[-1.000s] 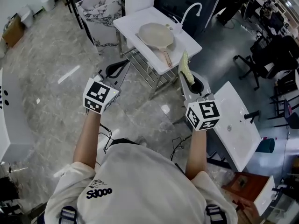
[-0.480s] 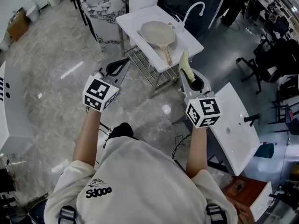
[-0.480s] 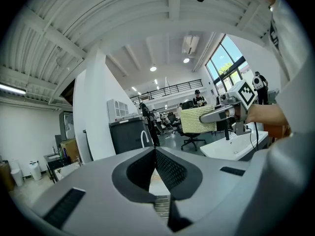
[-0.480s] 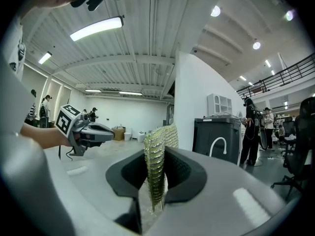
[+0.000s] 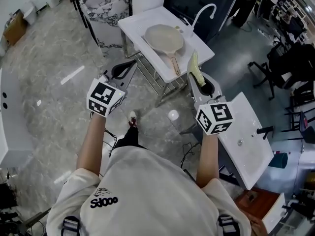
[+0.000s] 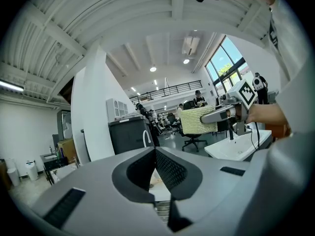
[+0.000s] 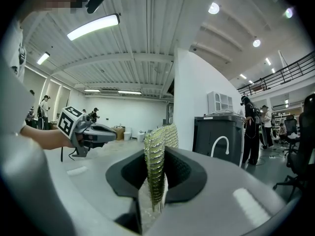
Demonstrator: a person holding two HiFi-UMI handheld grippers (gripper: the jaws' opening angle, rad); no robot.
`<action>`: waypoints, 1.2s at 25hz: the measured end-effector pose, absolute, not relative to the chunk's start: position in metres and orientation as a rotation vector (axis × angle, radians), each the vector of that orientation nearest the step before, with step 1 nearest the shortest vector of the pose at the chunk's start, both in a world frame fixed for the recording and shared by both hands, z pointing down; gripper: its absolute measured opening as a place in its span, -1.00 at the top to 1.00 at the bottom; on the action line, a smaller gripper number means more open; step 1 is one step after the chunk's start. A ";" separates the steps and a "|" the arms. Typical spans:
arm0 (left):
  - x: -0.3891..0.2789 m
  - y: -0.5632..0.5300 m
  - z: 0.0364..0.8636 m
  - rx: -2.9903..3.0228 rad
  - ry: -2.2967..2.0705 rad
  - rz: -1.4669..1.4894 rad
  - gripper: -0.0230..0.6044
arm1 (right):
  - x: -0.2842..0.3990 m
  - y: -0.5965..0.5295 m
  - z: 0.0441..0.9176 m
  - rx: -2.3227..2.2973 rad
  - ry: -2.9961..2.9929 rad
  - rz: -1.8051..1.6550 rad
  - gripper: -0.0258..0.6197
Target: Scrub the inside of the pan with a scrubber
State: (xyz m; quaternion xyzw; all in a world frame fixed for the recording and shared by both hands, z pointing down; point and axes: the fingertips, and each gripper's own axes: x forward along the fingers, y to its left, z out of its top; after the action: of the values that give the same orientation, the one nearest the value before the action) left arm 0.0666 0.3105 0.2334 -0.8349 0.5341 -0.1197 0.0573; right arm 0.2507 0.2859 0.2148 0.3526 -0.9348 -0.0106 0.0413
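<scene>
A beige pan [image 5: 164,36] with a wooden handle lies on a white table [image 5: 142,21] ahead of me, by a curved white faucet [image 5: 204,9]. My right gripper [image 5: 199,84] is shut on a yellow-green scrubber [image 5: 195,68], which stands upright between the jaws [image 7: 156,167]. It hangs in the air short of the table's near corner. My left gripper [image 5: 129,67] is held level to the left, well short of the pan. Its jaws [image 6: 155,155] are closed together with nothing between them. From the left gripper view the scrubber [image 6: 197,120] shows off to the right.
A wire rack [image 5: 152,73] sits under the table. A white basin unit [image 5: 246,132] stands close on my right, with office chairs [image 5: 275,58] beyond it. A marble-patterned bin [image 5: 106,9] is left of the table. Cables lie on the floor by my foot [image 5: 132,118].
A foot in a red shoe has stepped forward into view beneath me. Both grippers keep the same pose, the right one still holding the scrubber.
</scene>
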 end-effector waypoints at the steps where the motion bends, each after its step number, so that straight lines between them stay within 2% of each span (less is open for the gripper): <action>1: 0.062 0.301 0.234 -2.531 1.619 -0.361 0.91 | 0.247 0.278 0.216 1.083 -2.858 -0.031 0.68; 16: -0.001 0.143 0.233 -2.624 1.521 -0.303 0.91 | 0.186 0.140 0.215 1.205 -2.791 -0.009 0.68; 30: -0.045 0.048 0.254 -2.735 1.453 -0.304 0.91 | 0.138 0.049 0.237 1.247 -2.696 0.049 0.68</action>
State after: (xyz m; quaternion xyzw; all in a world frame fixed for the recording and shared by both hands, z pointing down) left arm -0.0448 0.0479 0.2537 -0.8788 0.4668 -0.0977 0.0147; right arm 0.1382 0.0491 0.2366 0.4184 -0.9041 0.0166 0.0852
